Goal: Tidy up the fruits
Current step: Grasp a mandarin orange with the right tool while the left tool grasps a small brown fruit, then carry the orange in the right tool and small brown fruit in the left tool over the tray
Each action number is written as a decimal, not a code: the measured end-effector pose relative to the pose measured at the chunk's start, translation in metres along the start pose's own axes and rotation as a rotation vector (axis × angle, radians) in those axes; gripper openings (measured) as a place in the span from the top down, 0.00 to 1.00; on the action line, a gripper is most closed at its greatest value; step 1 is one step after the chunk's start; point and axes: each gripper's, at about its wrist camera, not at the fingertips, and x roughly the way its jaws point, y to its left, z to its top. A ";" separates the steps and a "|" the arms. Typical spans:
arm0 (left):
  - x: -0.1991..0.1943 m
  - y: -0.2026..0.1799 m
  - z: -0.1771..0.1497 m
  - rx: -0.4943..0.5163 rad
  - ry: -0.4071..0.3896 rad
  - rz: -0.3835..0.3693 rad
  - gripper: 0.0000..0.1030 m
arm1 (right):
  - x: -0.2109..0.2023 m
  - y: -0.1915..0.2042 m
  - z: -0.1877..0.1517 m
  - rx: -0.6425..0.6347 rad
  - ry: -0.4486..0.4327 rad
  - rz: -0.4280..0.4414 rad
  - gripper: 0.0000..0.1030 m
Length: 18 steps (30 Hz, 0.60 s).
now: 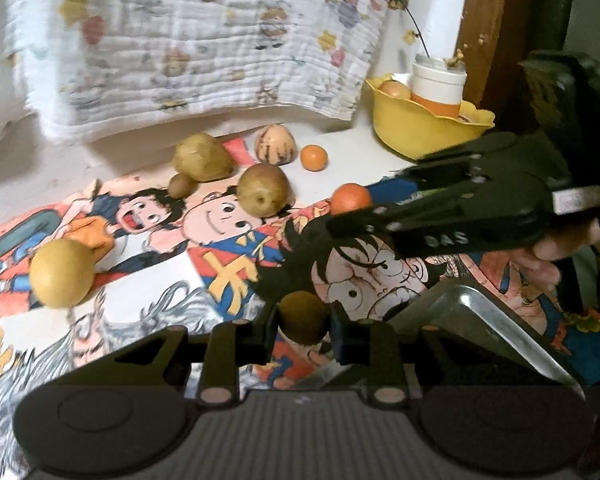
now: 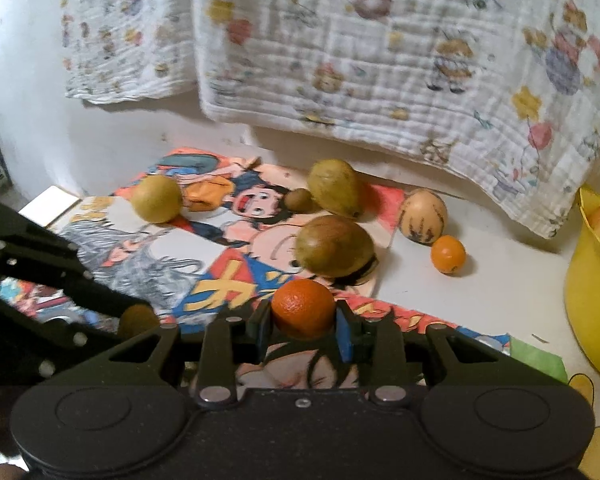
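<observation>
So my left gripper point(image 1: 303, 326) has its jaws clamped on a small brown kiwi point(image 1: 302, 317), sitting right between the pads, and my right gripper point(image 2: 303, 322) is squeezed tight on an orange point(image 2: 303, 309) the same way. Both are over the cartoon mat point(image 2: 204, 276), with the other fruit lying farther back. The yellow bowl point(image 2: 588, 300) is cut off at the right edge, and everything's a bit blurry.

Oranges: two, one point(image 2: 303, 309) clamped, one point(image 2: 448, 255) loose. Kiwis: two point(image 1: 302, 317) point(image 1: 181, 185). Yellow-green pears: three point(image 2: 157, 199) point(image 2: 335, 193) point(image 2: 334, 246). Striped melon point(image 2: 423, 218): one. Yellow bowl point(image 1: 420, 130): one (contents partly hidden, uncounted). Metal tray point(image 1: 496, 320): one.
</observation>
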 end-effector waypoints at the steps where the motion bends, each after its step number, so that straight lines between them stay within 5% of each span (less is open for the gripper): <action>1: -0.004 0.001 -0.002 -0.008 -0.002 0.000 0.71 | -0.004 0.004 -0.001 -0.005 -0.002 0.006 0.66; 18: -0.062 0.010 -0.054 -0.090 0.012 0.046 0.71 | -0.046 0.087 -0.040 -0.087 0.063 0.160 0.66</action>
